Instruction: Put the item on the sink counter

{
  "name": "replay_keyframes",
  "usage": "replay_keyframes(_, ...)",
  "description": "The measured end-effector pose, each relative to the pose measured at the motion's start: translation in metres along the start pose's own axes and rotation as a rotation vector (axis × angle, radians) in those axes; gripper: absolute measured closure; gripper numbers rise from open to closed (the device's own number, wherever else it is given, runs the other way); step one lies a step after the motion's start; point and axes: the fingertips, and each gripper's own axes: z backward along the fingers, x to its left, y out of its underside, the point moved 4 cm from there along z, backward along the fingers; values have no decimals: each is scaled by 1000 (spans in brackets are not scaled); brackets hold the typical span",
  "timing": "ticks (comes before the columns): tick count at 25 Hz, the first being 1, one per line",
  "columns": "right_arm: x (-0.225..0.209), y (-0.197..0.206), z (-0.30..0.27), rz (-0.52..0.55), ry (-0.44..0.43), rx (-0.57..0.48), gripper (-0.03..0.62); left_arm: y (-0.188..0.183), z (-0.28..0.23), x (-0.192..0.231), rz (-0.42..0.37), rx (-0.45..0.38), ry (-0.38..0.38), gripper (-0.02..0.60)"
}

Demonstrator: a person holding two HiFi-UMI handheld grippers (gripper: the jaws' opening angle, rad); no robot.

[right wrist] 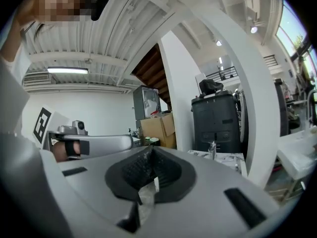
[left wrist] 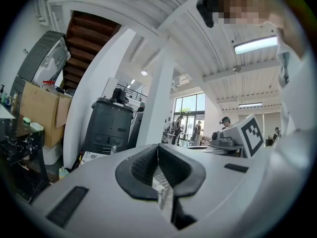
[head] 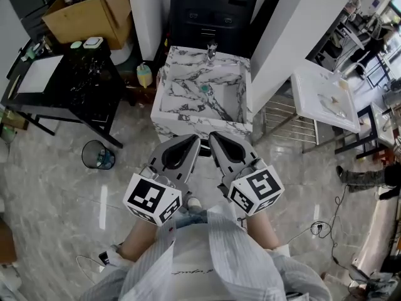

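Note:
A white marble sink counter (head: 188, 115) with a chrome faucet (head: 212, 52) stands ahead of me, and a small teal thing (head: 205, 88) lies in its basin. A yellow-green bottle (head: 145, 75) stands low at the counter's left side. I hold both grippers close to my body, side by side, pointing at the counter's front edge. The left gripper (head: 195, 139) is shut with nothing between its pads (left wrist: 141, 165). The right gripper (head: 213, 135) is shut too, pads together and nothing between them. The right gripper view shows the counter (right wrist: 225, 157) and the faucet (right wrist: 212, 149) past that gripper's tips (right wrist: 151, 150).
A black table (head: 75, 83) stands at the left, with a cardboard box (head: 94, 11) behind it and a wire waste bin (head: 98, 154) on the floor in front. A black cabinet (head: 213, 8) backs the sink. A metal rack (head: 285, 121) and a white table (head: 322, 99) are at the right.

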Motion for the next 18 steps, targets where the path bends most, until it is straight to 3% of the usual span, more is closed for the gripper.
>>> replay_keyframes(18,11,-8,-1,26,-39,19,586,1,8,4,22,-7,-22,565)
